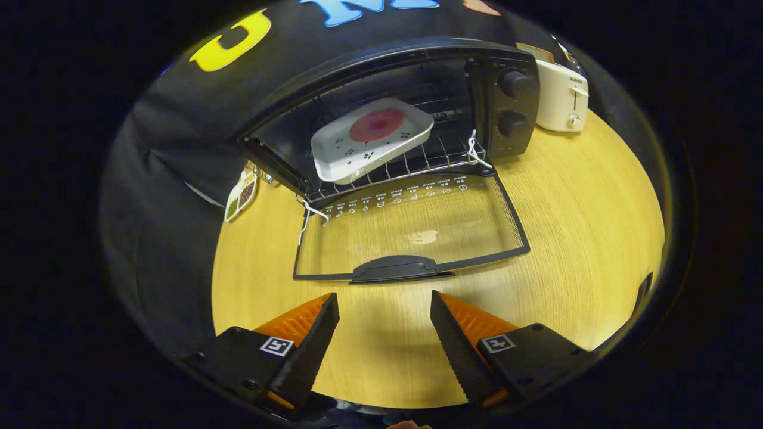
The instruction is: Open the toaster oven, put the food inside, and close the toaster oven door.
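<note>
The black toaster oven stands on the wooden table with its glass door folded down flat toward me. Inside, on the wire rack, rests a white tray carrying a round reddish slice of food. The door's black handle lies just ahead of my fingers. My gripper hovers open over the table in front of the handle, with nothing between its fingers.
A white pop-up toaster stands to the right of the oven. A small packet lies at the oven's left, against the black cloth wall. Bare wooden tabletop spreads to the right of the door.
</note>
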Demonstrator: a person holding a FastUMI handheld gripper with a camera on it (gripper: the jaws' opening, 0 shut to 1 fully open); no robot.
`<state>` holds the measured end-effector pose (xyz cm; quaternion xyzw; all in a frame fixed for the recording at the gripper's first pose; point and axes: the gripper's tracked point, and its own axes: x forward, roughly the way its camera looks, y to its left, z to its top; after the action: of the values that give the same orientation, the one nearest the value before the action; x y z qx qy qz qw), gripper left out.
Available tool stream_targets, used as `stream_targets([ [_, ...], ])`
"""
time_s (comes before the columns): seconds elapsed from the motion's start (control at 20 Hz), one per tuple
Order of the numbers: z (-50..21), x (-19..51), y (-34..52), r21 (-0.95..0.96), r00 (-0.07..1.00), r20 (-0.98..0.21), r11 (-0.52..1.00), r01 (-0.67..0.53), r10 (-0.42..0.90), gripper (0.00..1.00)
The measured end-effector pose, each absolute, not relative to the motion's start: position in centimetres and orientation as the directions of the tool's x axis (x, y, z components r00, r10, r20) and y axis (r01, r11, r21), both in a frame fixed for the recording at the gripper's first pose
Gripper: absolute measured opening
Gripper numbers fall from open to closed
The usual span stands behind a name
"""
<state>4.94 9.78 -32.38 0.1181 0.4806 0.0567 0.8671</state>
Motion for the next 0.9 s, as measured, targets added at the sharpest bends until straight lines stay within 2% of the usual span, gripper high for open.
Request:
stream_targets([
  [0.25,-34.8,5.2,9.6,0.135,0.501,-0.855,0.990,-0.029,0.131,0.98],
  [0.65,-37.2,7.1,9.2,0.051,0.492,-0.870,0.999,0.004,0.042,0.98],
  [0.9,-36.8,7.2,9.4,0.051,0.489,-0.872,0.998,0.027,0.031,0.98],
])
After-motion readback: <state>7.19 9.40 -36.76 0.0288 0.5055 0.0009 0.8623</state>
